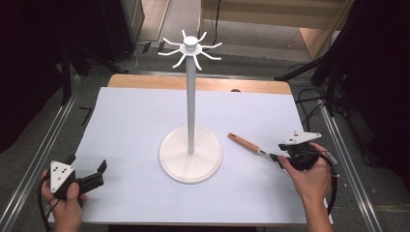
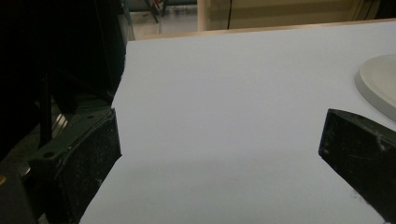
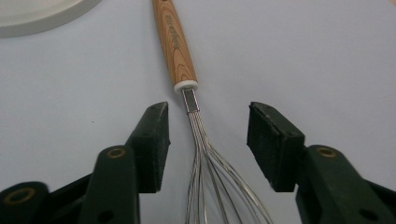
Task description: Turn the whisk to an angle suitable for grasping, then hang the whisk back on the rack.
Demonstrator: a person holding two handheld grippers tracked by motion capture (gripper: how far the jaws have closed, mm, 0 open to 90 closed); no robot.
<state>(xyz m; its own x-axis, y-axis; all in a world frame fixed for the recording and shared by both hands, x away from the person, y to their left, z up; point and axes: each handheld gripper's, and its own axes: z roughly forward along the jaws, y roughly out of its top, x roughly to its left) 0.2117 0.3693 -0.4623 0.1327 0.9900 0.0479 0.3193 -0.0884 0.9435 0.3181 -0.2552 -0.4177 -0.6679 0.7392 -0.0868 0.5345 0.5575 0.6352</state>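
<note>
A whisk (image 3: 187, 88) with a wooden handle lies flat on the white sheet (image 1: 130, 130) to the right of the white stand (image 1: 191, 145), its handle pointing toward the stand's round base and its wire loops lying between the jaws of the right gripper (image 3: 208, 130), which stand partly open on either side of the wires with a gap to each pad. Dark writing runs along the handle, too blurred to read. The left gripper (image 2: 219, 140) sits low near the sheet's front left corner, its jaws wide apart with only bare sheet between them.
</note>
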